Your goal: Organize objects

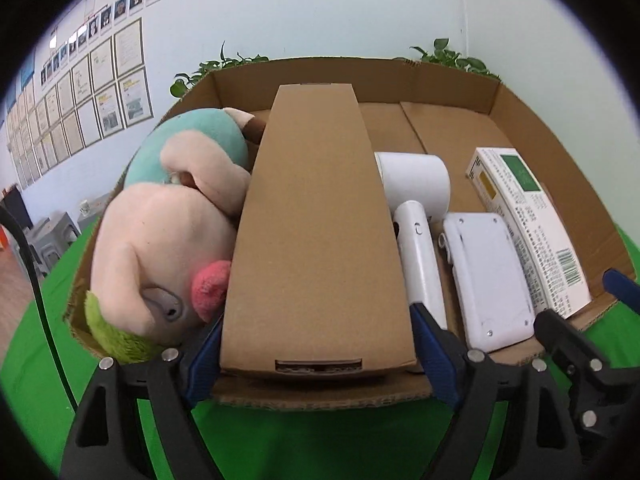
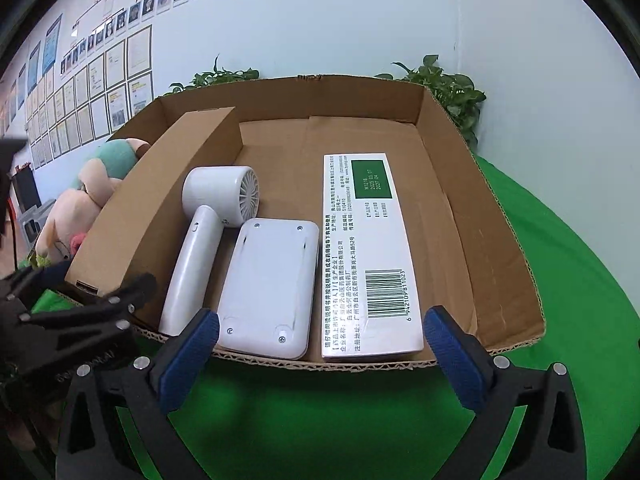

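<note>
The long brown box [image 1: 316,216] stands inside the big cardboard tray [image 2: 496,216], along its left side. It runs from the near edge toward the far wall. A soft pig toy [image 1: 160,240] is squeezed between it and the tray's left wall. To its right lie a white hand fan [image 2: 208,236], a flat white gadget [image 2: 268,288] and a white medicine box [image 2: 368,256], side by side along the near edge.

The brown box looks stiff and probably light, maybe hollow. Its sides are smooth and flat, so the near end looks like a good place to hold it. Squeezing too hard might dent it.

The left gripper [image 1: 316,344] has its jaws around the near end of the brown box, pads against both sides. The right gripper [image 2: 320,344] is spread wide and holds nothing. It hovers at the tray's near edge, in front of the gadget and the medicine box.
</note>
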### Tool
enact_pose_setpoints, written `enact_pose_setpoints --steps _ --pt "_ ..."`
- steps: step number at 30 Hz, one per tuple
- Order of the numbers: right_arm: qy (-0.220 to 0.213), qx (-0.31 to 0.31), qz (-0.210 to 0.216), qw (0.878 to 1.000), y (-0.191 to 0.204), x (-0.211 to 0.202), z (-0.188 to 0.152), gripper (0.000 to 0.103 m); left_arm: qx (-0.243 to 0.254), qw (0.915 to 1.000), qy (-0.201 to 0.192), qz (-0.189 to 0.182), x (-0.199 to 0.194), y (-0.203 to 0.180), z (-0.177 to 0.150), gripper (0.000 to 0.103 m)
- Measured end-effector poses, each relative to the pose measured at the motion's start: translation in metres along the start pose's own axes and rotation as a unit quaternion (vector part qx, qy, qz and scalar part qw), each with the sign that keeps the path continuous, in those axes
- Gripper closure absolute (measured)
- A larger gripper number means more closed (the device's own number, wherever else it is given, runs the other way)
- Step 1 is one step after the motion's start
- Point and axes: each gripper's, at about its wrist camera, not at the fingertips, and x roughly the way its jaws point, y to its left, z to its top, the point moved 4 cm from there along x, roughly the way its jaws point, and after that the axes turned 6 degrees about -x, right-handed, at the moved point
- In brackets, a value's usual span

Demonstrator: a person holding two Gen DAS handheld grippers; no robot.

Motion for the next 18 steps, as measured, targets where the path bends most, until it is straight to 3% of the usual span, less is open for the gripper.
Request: enact_pose_setpoints --steps 18 --pt "0.009 0.002 0.004 1.000 0.0045 0.0004 -0.0006 0.000 -0.006 0.9999 0.016 -0.003 0.0060 -0.0029 -0.0025 0.011"
